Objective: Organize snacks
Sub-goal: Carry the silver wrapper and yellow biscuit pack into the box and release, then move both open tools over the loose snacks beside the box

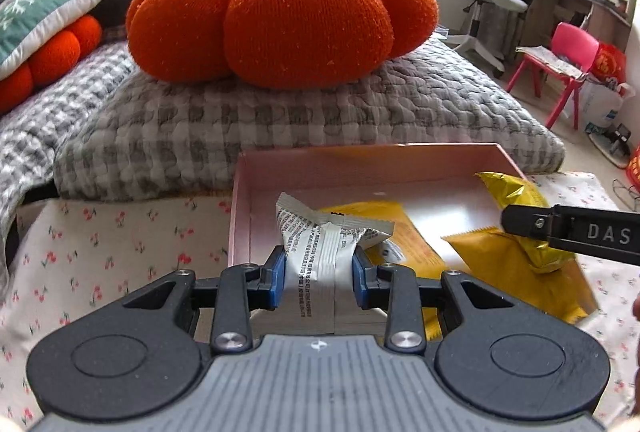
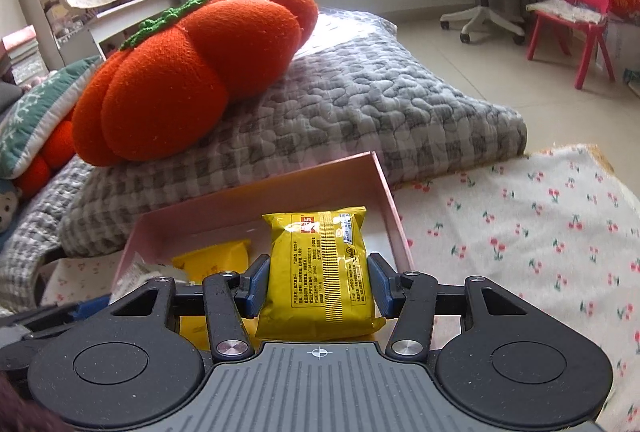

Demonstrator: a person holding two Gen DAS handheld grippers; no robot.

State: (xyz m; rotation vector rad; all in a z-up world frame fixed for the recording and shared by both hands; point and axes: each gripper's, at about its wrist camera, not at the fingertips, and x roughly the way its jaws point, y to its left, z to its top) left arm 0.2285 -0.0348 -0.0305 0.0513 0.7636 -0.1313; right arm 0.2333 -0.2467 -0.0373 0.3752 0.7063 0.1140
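Currently carried over the pink box (image 1: pixel 240 191) for sorting. Left claw (image 1: pixel 319 272) pinching white snack packet (image 1: pixel 320 256), crumpled, black print, above box's near-left corner. Right claw (image 2: pixel 316 284) pinching yellow snack packet (image 2: pixel 324 272), glossy, ribbed seam, near box's right wall. 2 more yellow packets (image 1: pixel 404 232) inside.

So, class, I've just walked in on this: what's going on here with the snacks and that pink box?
A person is sorting snacks with a handheld gripper in each hand. The left gripper is shut on a white snack packet, and the right gripper is shut on a yellow snack packet. Both packets are held over the open pink box, which sits on a cherry-print cloth and already has an orange-yellow packet lying inside.
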